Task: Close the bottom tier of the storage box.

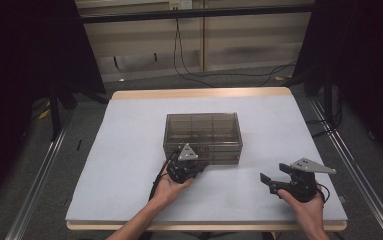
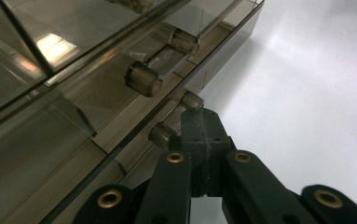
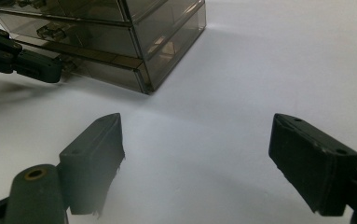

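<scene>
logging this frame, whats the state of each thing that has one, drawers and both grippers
drawer box: upright on the table, smoky clear plastic
upper drawer: closed, handle free
lower drawer: looks closed, or nearly
lower handle: clamped in the left gripper
left gripper: shut on the lower handle
right gripper: open, nothing between the jaws, held over bare table right of the box

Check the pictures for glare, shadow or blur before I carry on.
Left gripper view: bright glare patch on the drawer box, nearest links soft. Right gripper view: box throws a soft shadow on the table. High view: table lit, surroundings dark.
</scene>
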The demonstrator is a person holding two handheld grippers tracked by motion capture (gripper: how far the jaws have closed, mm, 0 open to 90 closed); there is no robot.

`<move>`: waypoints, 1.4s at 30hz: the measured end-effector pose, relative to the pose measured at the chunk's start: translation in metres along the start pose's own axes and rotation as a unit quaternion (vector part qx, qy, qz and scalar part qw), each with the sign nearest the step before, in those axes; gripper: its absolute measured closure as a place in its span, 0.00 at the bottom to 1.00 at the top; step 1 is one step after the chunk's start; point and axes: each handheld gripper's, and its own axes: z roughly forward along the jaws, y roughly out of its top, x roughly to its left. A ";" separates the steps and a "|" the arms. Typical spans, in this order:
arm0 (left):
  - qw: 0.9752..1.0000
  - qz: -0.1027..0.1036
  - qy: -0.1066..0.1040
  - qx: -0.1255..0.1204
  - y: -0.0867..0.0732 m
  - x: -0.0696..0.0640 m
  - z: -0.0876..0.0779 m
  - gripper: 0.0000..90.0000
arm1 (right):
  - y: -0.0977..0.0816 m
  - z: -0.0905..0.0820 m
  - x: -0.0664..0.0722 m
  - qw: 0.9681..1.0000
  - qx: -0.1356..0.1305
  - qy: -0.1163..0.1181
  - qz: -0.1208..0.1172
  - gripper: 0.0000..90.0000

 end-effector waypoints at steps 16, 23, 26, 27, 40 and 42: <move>1.000 -0.008 0.007 -0.004 0.001 0.004 0.002 1.00 | 0.000 0.001 0.000 1.000 0.001 0.000 0.002 0.19; 1.000 -0.008 0.014 -0.007 0.001 0.005 0.002 1.00 | 0.000 0.002 0.000 1.000 0.002 0.000 0.001 0.19; 1.000 -0.007 0.017 -0.008 0.002 0.005 0.000 1.00 | 0.000 0.001 0.000 1.000 0.001 -0.001 0.002 0.19; 1.000 -0.013 0.020 -0.013 0.002 0.004 0.001 1.00 | 0.000 0.001 0.000 1.000 0.001 -0.001 0.002 0.19; 1.000 0.013 -0.002 -0.010 0.005 -0.010 -0.013 0.69 | 0.000 0.000 -0.001 1.000 0.000 -0.003 0.003 0.19; 1.000 0.012 0.002 -0.014 0.005 -0.011 -0.018 0.55 | 0.000 0.000 -0.001 1.000 0.000 -0.002 0.002 0.19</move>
